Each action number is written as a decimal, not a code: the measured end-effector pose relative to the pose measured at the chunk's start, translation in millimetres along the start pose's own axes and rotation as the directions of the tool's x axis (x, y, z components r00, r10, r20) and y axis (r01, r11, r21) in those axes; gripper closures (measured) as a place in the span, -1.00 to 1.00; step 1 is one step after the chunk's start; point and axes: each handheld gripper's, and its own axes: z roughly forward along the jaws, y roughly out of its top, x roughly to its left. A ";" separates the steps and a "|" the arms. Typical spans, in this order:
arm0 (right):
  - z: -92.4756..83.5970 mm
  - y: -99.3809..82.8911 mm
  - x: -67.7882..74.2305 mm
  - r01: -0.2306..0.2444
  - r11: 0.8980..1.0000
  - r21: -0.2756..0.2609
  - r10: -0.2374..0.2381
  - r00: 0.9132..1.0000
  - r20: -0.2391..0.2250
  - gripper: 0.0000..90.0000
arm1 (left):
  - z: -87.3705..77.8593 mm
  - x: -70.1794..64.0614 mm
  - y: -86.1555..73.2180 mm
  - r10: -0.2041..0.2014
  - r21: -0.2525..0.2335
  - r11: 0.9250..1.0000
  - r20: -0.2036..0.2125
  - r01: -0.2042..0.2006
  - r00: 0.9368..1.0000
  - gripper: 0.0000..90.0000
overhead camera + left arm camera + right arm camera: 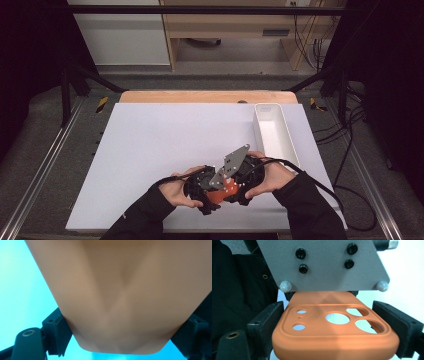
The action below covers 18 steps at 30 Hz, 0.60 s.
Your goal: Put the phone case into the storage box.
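Observation:
Both hands hold the grippers nose to nose at the near middle of the white table top (165, 140), with an orange phone case (220, 196) between them. In the left gripper view the case (120, 302) is a close peach blur. My left gripper (122, 340) is shut on it, a jaw pressing each side edge. In the right gripper view the case (332, 337) shows its camera-hole end lying between the jaws of my right gripper (332, 325). Those jaws stand a little off the case's edges. The left gripper's grey plate (324, 265) is just beyond the case.
An empty long white tray (275, 132) lies along the right side of the table top. Black cables (320, 185) trail off to the right of the right forearm. A dark sleeve (239, 290) is on the left in the right gripper view.

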 end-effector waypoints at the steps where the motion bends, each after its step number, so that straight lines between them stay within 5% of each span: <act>1: -0.2 -0.1 0.2 0.001 1.000 -0.001 -0.001 1.000 -0.001 -0.73 | -0.2 0.1 -0.2 -0.002 -0.002 1.000 0.000 0.002 1.000 -0.65; 10: -6.1 -0.7 -0.6 -0.018 0.999 -0.027 0.018 1.000 0.019 -0.85 | -2.4 1.8 -3.2 -0.013 -0.017 1.000 -0.006 0.013 1.000 -0.65; 18: -24.9 -5.1 -0.7 -0.048 0.993 -0.111 0.054 0.997 0.049 -0.88 | -4.7 4.0 -10.7 -0.030 -0.037 0.999 -0.012 0.030 0.999 -0.65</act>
